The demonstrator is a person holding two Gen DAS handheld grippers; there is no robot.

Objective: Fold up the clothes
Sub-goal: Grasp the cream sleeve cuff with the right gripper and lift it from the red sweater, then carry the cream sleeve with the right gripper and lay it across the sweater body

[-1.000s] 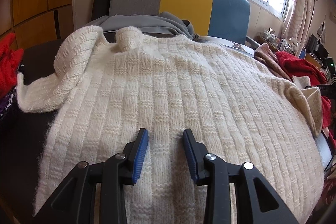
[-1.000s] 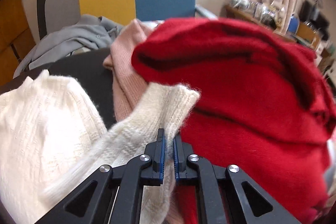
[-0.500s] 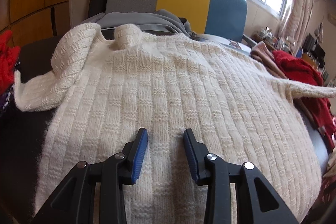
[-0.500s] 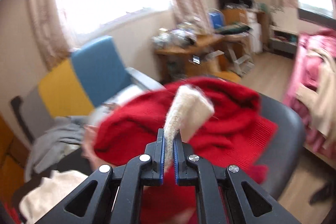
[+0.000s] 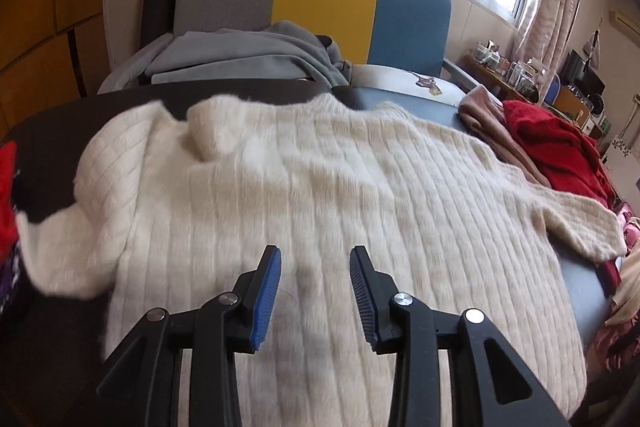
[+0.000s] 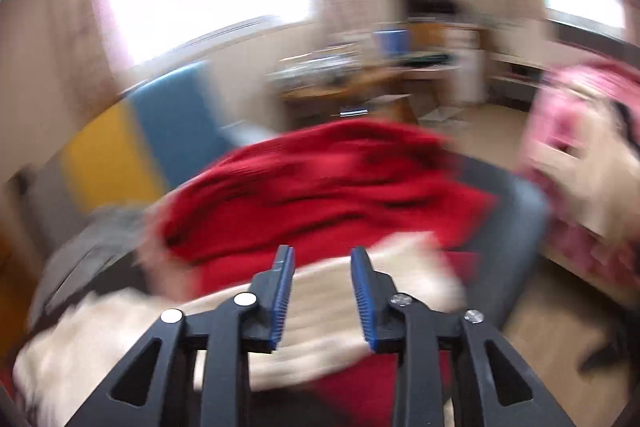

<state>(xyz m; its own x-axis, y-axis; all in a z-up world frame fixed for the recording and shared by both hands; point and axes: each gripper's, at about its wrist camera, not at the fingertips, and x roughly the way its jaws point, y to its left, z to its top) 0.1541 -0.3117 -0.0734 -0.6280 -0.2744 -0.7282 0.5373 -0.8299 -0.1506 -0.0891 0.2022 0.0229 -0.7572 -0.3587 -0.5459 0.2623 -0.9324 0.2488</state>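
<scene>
Both tools gape wide, holding nothing: left tool (image 5: 315, 269) hangs above the cream ribbed knit sweater (image 5: 320, 203) spread flat on the dark surface (image 5: 52, 135); right tool (image 6: 322, 267), badly blurred, seems over its sleeve (image 6: 320, 311) beside a red knit garment (image 6: 320, 187).

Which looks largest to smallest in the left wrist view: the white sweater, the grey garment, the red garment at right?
1. white sweater, though it lies nearest the camera.
2 and 3. grey garment and red garment look about alike, and both are partly hidden, so no ranking.
</scene>
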